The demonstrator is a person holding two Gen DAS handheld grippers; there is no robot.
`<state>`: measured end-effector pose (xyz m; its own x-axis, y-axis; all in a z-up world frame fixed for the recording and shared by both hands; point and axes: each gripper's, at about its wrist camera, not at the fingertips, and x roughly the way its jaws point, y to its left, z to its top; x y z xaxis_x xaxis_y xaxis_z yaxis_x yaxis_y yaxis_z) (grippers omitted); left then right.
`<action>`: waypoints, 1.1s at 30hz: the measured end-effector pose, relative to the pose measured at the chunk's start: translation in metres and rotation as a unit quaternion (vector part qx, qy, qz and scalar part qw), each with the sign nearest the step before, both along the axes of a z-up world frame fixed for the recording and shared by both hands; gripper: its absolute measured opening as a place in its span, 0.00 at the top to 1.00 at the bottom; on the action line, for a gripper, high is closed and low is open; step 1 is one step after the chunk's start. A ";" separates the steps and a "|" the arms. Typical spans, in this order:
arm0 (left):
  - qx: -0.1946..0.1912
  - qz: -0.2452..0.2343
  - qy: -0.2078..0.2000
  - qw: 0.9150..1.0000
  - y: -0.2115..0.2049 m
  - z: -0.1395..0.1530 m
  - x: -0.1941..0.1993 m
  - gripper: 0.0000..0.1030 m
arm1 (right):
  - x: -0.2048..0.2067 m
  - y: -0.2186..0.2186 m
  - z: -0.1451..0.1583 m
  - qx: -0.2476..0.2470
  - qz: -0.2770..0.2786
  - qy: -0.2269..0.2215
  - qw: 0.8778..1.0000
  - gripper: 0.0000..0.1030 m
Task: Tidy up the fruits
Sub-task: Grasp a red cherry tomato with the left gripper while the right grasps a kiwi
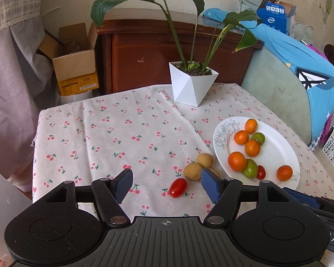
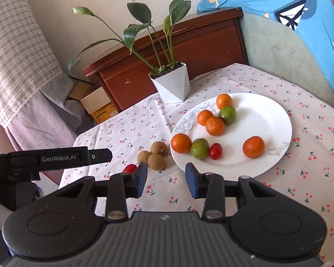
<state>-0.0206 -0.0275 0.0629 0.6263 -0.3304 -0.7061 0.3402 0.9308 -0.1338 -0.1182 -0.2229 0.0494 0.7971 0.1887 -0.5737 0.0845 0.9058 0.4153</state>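
A white plate [image 1: 276, 138] [image 2: 262, 115] on the cherry-print cloth holds several orange fruits [image 2: 253, 146], two green fruits [image 2: 199, 148] and a cherry tomato [image 2: 215, 151]. Three brown longans [image 1: 193, 171] [image 2: 157, 155] lie on the cloth just left of the plate. A loose cherry tomato [image 1: 177, 187] [image 2: 129, 168] lies in front of them. My left gripper [image 1: 167, 183] is open and empty, with the loose tomato between its fingers' line. My right gripper [image 2: 166, 179] is open and empty, just before the plate's near rim.
A white angular pot with a leafy plant [image 1: 192, 84] [image 2: 172, 84] stands at the table's far side. A wooden cabinet [image 1: 144, 51] and a cardboard box [image 1: 74, 66] are behind the table. A cushioned chair with blue cloth [image 1: 300, 77] is at the right.
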 end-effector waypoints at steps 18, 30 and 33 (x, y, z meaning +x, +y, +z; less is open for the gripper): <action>0.024 0.018 0.051 0.998 0.017 -0.038 0.010 0.34 | 0.050 0.026 -0.034 -0.014 0.025 0.024 0.999 0.65; 0.013 0.008 0.048 0.999 0.017 -0.042 0.012 0.27 | 0.074 0.031 -0.046 -0.030 0.022 0.029 0.999 0.75; 0.005 0.002 0.046 0.999 0.014 -0.043 0.011 0.28 | 0.074 0.029 -0.046 -0.023 0.021 0.029 0.999 0.75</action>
<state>-0.0092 -0.0131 0.0200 0.5593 -0.3205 -0.7645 0.3236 0.9335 -0.1545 -0.0445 -0.1944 0.0038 0.7535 0.1938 -0.6283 0.0686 0.9272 0.3682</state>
